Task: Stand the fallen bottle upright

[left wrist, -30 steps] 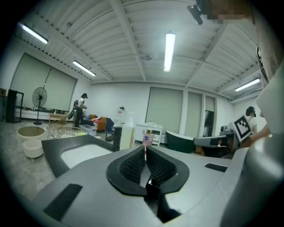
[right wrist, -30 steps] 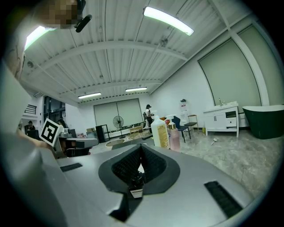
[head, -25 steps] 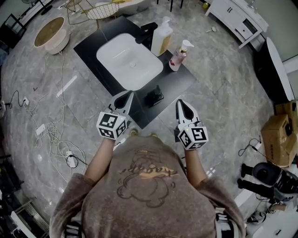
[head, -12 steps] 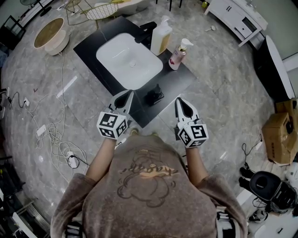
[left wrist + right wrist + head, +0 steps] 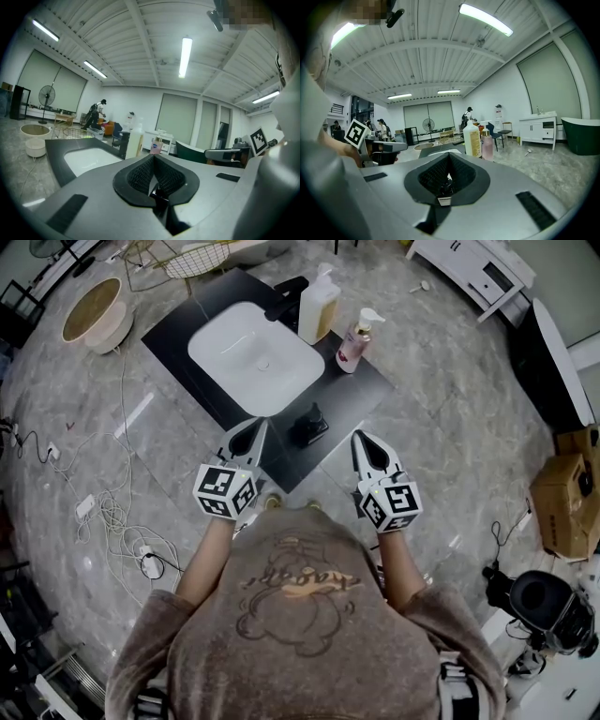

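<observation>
Two pump bottles stand upright at the back of the black counter (image 5: pixel 366 390): a tall one with yellow liquid (image 5: pixel 319 306) and a smaller pink one (image 5: pixel 354 338). No bottle lies on its side in any view. Both bottles also show far ahead in the left gripper view, yellow bottle (image 5: pixel 134 140) and pink bottle (image 5: pixel 156 146), and in the right gripper view, yellow bottle (image 5: pixel 472 139) and pink bottle (image 5: pixel 487 144). My left gripper (image 5: pixel 251 430) and right gripper (image 5: pixel 364 442) hover at the counter's near edge, both shut and holding nothing. A small black object (image 5: pixel 309 425) sits between them.
A white basin (image 5: pixel 255 357) with a black faucet (image 5: pixel 289 294) fills the counter's left part. On the floor are cables (image 5: pixel 103 512), a round tub (image 5: pixel 94 310), a white cabinet (image 5: pixel 478 273) and a cardboard box (image 5: pixel 567 502). People stand far off in the room.
Both grippers have stayed where they were, still shut. Only the head camera's aim has shifted slightly, so the counter sits a little higher in the picture.
</observation>
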A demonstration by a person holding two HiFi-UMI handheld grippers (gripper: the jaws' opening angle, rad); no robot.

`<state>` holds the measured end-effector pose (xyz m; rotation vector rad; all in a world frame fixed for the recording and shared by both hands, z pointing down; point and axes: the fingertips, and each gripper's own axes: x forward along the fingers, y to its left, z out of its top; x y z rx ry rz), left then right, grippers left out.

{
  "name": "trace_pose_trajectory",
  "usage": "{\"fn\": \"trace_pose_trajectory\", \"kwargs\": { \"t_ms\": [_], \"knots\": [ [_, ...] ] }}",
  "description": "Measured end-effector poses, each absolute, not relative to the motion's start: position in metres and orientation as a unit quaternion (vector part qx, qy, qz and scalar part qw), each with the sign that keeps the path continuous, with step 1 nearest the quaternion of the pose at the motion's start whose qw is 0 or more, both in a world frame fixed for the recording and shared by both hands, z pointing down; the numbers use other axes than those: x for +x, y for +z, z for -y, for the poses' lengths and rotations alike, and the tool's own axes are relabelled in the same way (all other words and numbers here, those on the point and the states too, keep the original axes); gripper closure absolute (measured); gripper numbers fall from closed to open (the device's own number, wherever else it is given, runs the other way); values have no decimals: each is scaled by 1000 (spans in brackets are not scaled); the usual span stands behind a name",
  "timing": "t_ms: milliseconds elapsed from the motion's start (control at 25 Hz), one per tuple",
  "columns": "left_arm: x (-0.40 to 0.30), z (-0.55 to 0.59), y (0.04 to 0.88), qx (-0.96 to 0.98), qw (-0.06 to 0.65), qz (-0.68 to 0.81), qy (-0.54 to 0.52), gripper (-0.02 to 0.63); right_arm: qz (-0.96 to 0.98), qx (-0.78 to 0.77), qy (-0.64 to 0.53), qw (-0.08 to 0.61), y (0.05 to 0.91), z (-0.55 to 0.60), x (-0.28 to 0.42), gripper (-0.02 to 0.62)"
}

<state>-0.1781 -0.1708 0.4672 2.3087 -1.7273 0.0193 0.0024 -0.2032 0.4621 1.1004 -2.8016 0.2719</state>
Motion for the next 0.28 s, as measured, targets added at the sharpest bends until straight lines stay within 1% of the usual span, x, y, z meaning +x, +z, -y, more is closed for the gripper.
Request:
{"fn": "trace_pose_trajectory", "kwargs": {
  "t_ms": [280],
  "knots": [
    [-177, 170, 472, 791, 138, 595, 6, 588, 924, 365, 94, 60, 463, 203, 3, 598]
  ]
}}
